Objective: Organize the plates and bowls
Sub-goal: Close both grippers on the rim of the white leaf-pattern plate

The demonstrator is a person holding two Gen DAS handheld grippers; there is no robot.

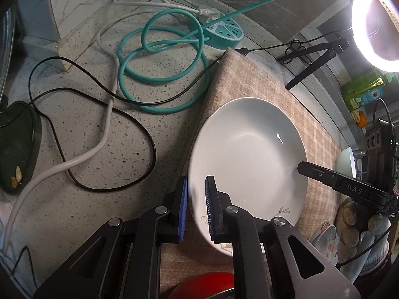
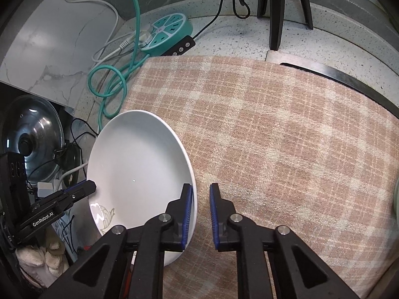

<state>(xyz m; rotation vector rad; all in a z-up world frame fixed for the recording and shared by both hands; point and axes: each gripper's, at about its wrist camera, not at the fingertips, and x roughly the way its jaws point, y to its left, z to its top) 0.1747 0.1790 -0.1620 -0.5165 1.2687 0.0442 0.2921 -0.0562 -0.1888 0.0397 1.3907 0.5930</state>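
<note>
At the left edge of the checked cloth [image 2: 274, 137], a white plate [image 1: 247, 154] lies with its left side out past the cloth's border, over the speckled counter [image 1: 74, 129]. It is a shallow, plain dish with a small leaf sketch near its front rim.

The left gripper [image 1: 195, 182] straddles the plate's left-front rim. Its blue pads [image 1: 184, 209] are drawn close and pinch the rim, one outside it and one on the inner slope. The right gripper [image 2: 200, 186] has the opposite rim in the same way, its near pad lying on the plate's inside and the other just outside the edge. Seen from the left wrist, the right gripper's upper finger rests on top of the rim at the plate's right side; the finger under it is hidden. Both grippers point steeply down.

Beyond the cloth's far-left corner sits a round teal power strip [image 1: 225, 31], with its teal cable [image 1: 162, 74] coiled on the counter beside white and black cords. A dark green dish [image 1: 17, 144] lies at the counter's left edge. A lit ring light [image 1: 376, 25] stands on black tripod legs [image 2: 276, 12] past the cloth's far edge. A metal pot lid [image 2: 35, 134] leans to the left of the plate, and a red object [image 1: 199, 284] shows below the left gripper.
</note>
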